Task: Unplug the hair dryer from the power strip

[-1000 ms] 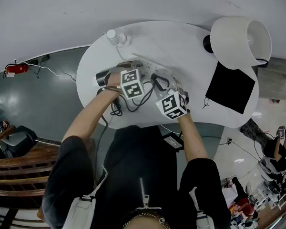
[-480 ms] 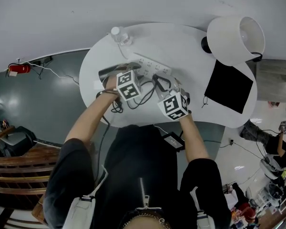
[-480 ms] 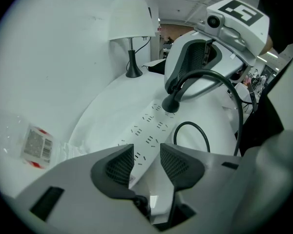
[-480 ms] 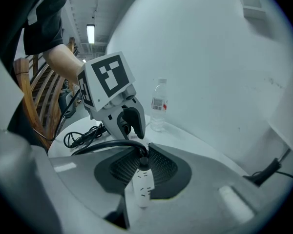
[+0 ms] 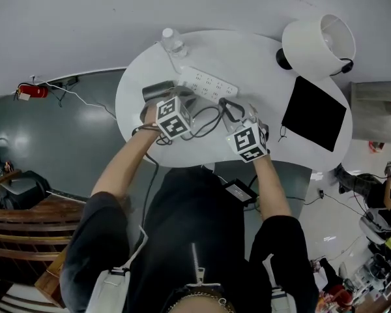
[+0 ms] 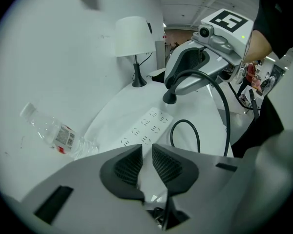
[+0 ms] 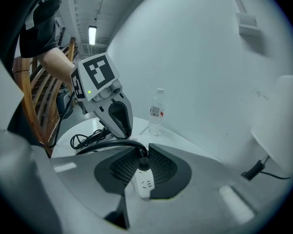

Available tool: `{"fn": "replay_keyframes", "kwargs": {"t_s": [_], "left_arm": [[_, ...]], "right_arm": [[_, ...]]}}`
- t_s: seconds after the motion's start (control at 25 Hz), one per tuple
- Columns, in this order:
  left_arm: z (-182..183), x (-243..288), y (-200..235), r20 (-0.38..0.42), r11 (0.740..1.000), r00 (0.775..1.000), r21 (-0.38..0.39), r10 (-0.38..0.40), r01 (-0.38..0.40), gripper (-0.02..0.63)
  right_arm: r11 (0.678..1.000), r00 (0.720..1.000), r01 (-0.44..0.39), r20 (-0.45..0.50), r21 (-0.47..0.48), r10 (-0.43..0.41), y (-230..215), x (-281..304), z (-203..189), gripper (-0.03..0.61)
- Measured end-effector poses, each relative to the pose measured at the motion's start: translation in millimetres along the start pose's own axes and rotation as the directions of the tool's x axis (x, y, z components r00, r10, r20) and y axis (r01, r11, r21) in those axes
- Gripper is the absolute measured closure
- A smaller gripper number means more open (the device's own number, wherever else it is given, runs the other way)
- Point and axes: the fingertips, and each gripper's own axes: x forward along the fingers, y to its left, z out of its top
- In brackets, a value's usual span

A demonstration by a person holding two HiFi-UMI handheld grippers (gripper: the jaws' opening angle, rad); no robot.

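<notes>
The white power strip (image 5: 208, 83) lies flat on the round white table (image 5: 274, 145), and its sockets (image 6: 145, 128) show nothing plugged in. My right gripper (image 7: 142, 172) is shut on the black plug (image 7: 143, 163), holding it above the table. In the left gripper view the plug (image 6: 169, 99) hangs at that gripper's tip, and its black cable (image 6: 219, 89) arcs down. The grey hair dryer (image 5: 158, 91) rests left of the strip. My left gripper (image 6: 145, 162) hovers over the strip's near end, its jaws closing with nothing between them.
A clear water bottle (image 5: 172, 43) lies at the table's far edge. A white lamp (image 5: 316, 44) and a black mat (image 5: 313, 113) take up the right side. Coiled black cord (image 7: 88, 139) lies by the dryer. A black power brick (image 5: 235, 191) sits below the table's near edge.
Both grippers have lifted and drawn back from the power strip. The right one has carried the plug and its cable clear of the sockets.
</notes>
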Motion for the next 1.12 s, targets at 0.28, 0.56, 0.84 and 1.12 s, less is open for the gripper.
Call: {"fn": "replay_keyframes", "kwargs": {"t_s": [0.28, 0.56, 0.84, 1.12], "left_arm": [[4, -28, -15, 0.045, 0.999, 0.998, -0.014, 0.051, -0.051, 0.583], [3, -49, -39, 0.069, 0.996, 0.994, -0.027, 0.083, -0.082, 0.591], [4, -66, -67, 0.08, 0.995, 0.991, -0.005, 0.104, -0.104, 0.591], [4, -84, -89, 0.098, 0.99, 0.985, -0.025, 0.141, -0.139, 0.591]], "right_arm": [[1.0, 0.999, 0.022, 0.028, -0.015, -0.022, 13, -24, 10, 0.526], [0.999, 0.999, 0.031, 0.043, -0.023, -0.03, 34, -46, 9, 0.526], [0.998, 0.996, 0.053, 0.078, -0.029, -0.05, 48, -68, 13, 0.526], [0.996, 0.994, 0.065, 0.096, -0.061, -0.059, 62, -89, 16, 0.526]]}}
